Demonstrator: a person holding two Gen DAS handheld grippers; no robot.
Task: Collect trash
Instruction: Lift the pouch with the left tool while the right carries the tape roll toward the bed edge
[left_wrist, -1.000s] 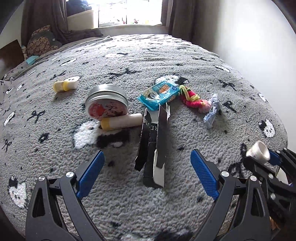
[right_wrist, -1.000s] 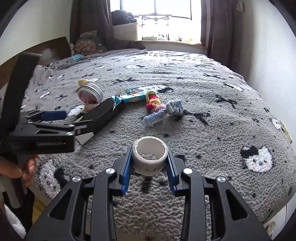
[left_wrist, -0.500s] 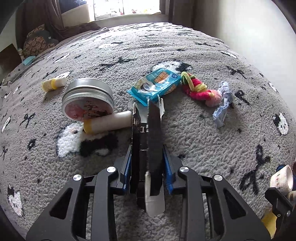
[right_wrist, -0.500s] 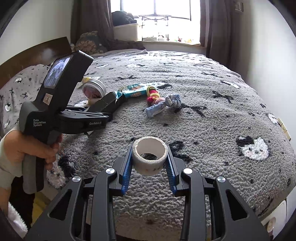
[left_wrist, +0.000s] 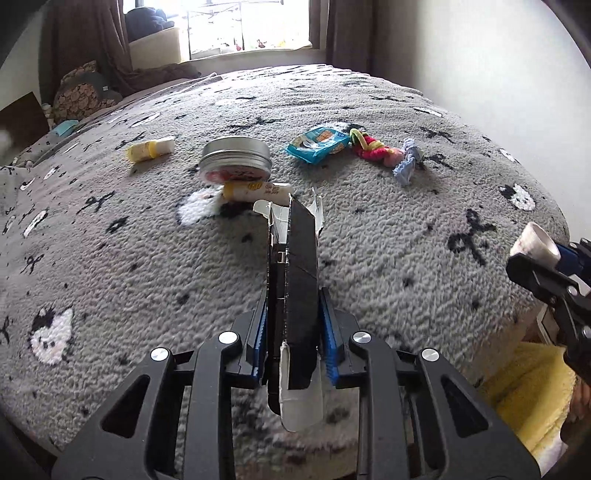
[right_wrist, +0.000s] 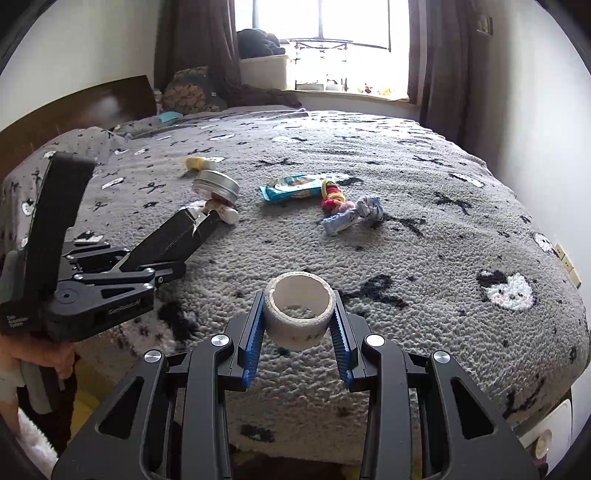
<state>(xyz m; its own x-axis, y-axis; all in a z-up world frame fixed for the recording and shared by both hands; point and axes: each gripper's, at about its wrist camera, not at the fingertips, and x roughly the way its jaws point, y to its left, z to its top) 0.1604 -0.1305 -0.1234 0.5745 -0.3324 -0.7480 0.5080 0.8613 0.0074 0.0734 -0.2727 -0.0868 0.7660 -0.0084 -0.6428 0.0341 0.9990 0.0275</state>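
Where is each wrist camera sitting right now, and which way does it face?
Left wrist: behind the left gripper, facing up the grey patterned bed toward the window; fingers clamp a flattened black cardboard box.
Right wrist: behind the right gripper, same heading; it holds a white tape roll.
Shared: round silver tin, blue snack wrapper.

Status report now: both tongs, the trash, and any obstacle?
Left tongs shut on black box, lifted. Right tongs shut on tape roll. Wrapper on bed. Tin and tube near box tip.
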